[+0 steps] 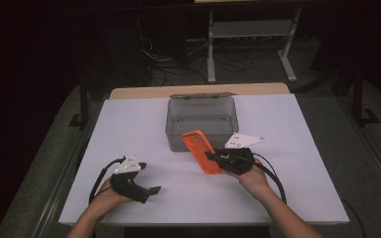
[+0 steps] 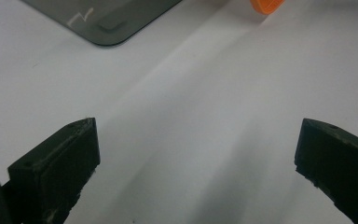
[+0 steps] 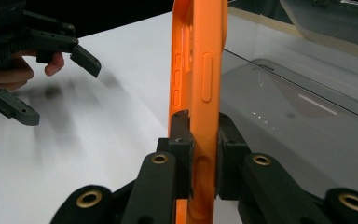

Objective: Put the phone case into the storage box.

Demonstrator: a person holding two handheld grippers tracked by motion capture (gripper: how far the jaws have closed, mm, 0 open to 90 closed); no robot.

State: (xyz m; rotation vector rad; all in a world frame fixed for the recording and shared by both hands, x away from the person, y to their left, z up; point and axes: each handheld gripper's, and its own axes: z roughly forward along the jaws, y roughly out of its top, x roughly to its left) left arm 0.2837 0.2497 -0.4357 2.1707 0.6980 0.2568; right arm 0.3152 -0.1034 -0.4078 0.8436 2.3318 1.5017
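An orange phone case (image 1: 202, 151) is held above the white table, just in front of a clear grey plastic box (image 1: 202, 121). My right gripper (image 1: 212, 156) is shut on the case's near edge; in the right gripper view the case (image 3: 196, 84) stands on edge between the two pads (image 3: 179, 140). My left gripper (image 1: 153, 190) rests low at the front left of the table, open and with nothing in it. Its jaws stand wide apart over bare table in the left gripper view (image 2: 196, 158), where a corner of the box (image 2: 107, 18) and a bit of the orange case (image 2: 265, 4) appear at the top.
The white table top (image 1: 287, 188) has bare room at the front and on both sides of the box. Beyond the far edge lie a dark floor, cables and a white metal stand (image 1: 250, 29). The left hand and its gripper (image 3: 28, 56) appear at the left of the right gripper view.
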